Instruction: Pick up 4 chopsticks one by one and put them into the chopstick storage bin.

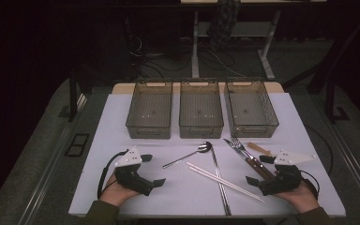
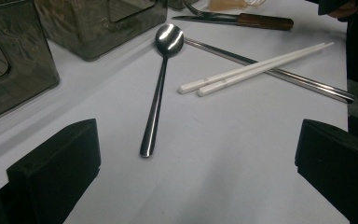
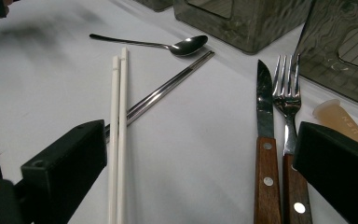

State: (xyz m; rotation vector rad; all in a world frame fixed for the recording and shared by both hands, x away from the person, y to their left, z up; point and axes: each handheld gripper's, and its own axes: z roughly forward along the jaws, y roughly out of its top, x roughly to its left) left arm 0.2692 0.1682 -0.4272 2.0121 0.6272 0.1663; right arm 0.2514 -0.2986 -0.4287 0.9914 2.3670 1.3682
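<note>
Dark floor, cables and a desk frame lie beyond the white tabletop (image 1: 122,122) at which you are seated; three smoky transparent bins stand in a row along its far edge: the left bin (image 1: 149,108), the middle bin (image 1: 200,108) and the right bin (image 1: 251,108), side by side and just apart.

Your left gripper (image 1: 153,171) rests near the front left corner, held in your left hand (image 1: 117,193); its jaws stand wide apart with nothing between them, and in the left gripper view only bare tabletop lies in the gap; the spoon (image 2: 158,93) lies just ahead of that gap, bowl toward the bins, handle end toward you.

At the middle of the tabletop, the white chopsticks (image 1: 225,182) lie as a pair, touching each other, slanted toward the front right; they cross over the metal chopsticks (image 1: 219,180), which run from beside the spoon's bowl to the front edge.

Right of centre, the knife (image 3: 264,154) and the fork (image 3: 289,140) lie side by side, wooden handles toward you, tips toward the right bin; a pale amber piece (image 3: 340,119) lies just right of the fork.

Your right gripper (image 1: 257,174) rests near the front right corner in your right hand (image 1: 302,197); its jaws are fully spread and grip nothing; in the right gripper view one jaw stands beside the white chopsticks and the other beside the fork handle.
</note>
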